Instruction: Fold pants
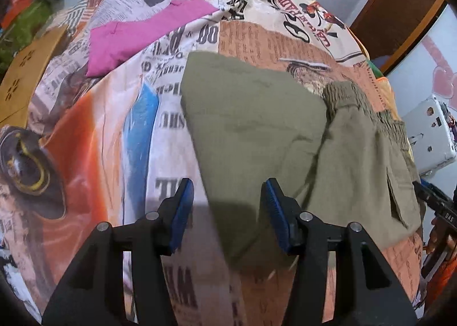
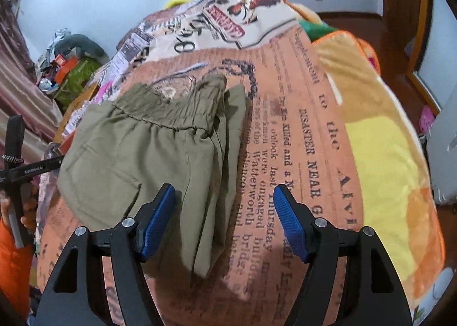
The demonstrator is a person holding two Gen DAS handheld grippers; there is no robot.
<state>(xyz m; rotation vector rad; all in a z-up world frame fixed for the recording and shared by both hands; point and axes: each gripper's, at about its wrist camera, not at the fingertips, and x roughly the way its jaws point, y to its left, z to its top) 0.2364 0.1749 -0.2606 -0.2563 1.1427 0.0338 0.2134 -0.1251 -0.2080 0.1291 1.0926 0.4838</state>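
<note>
Left wrist: folded olive pants (image 1: 257,131) – gathered elastic waistband – both tongs apart, empty.

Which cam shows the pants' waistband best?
Right wrist: the waistband runs unobstructed across the middle of the olive pants. Left wrist catches it only near the right edge, foreshortened.

Black fingers (image 1: 182,211), blue ribbed pads; orange sleeve (image 2: 11,254).

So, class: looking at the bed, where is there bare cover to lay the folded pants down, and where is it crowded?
Free: the printed cover between the pink garment and the olive pants, and the orange newsprint strip between the pants and the yellow blanket. Crowded: the wooden board and the clutter beyond it.
</note>
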